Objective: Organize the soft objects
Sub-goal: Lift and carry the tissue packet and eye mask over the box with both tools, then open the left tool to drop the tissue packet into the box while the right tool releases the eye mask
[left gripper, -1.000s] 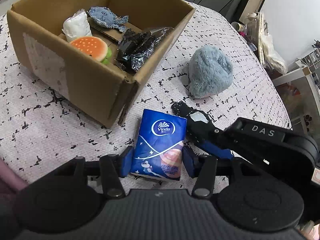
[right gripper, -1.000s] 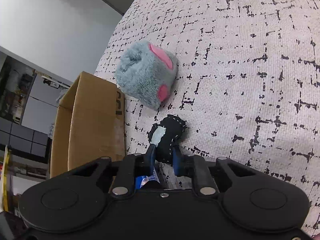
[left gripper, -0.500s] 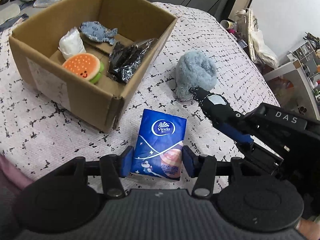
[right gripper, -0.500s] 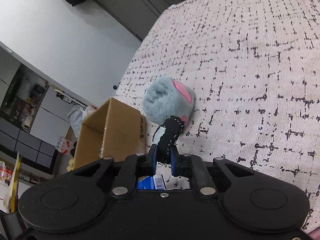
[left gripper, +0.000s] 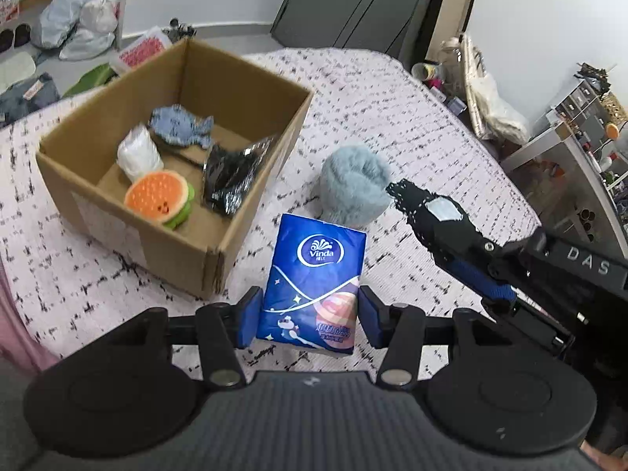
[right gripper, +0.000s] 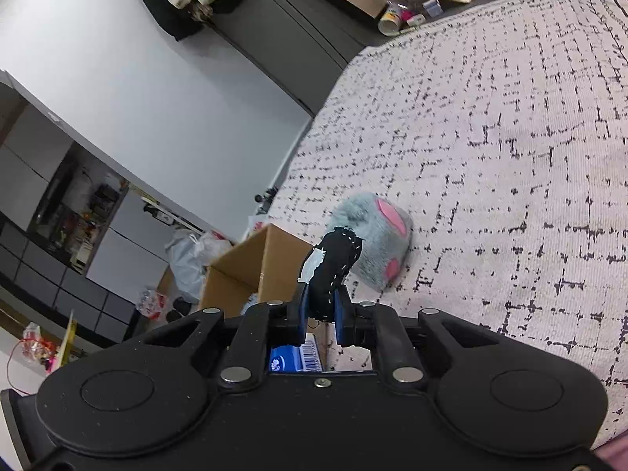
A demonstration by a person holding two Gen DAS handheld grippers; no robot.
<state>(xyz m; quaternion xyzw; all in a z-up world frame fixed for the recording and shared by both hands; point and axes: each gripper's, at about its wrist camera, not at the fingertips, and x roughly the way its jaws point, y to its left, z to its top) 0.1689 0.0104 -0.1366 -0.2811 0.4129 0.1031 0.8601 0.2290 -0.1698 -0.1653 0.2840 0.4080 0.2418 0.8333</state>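
Note:
My left gripper [left gripper: 308, 316] is shut on a blue Vinda tissue pack [left gripper: 316, 280] and holds it above the bed, just right of the cardboard box [left gripper: 157, 235]. My right gripper [right gripper: 320, 316] is shut on a black stitched fabric toy [right gripper: 331, 265], lifted in the air; the toy also shows in the left wrist view [left gripper: 435, 216]. A grey plush paw [left gripper: 353, 184] lies on the bed beyond both; its pink pads show in the right wrist view [right gripper: 373, 247]. The box holds a burger plush [left gripper: 161, 198], a white bundle [left gripper: 137, 153], a blue fish toy [left gripper: 180, 127] and a black foil bag [left gripper: 231, 172].
The bed cover [left gripper: 412, 125] is pale with black dashes. The box [right gripper: 243, 271] stands near the bed's left edge. Bags [left gripper: 74, 19] lie on the floor behind. Shelves [left gripper: 581, 137] stand to the right. A dark cabinet [right gripper: 294, 27] lines the wall.
Both grippers have risen from the bed. The right one lifted the black toy off the cover. The left one raised the tissue pack, and the box now looks farther below.

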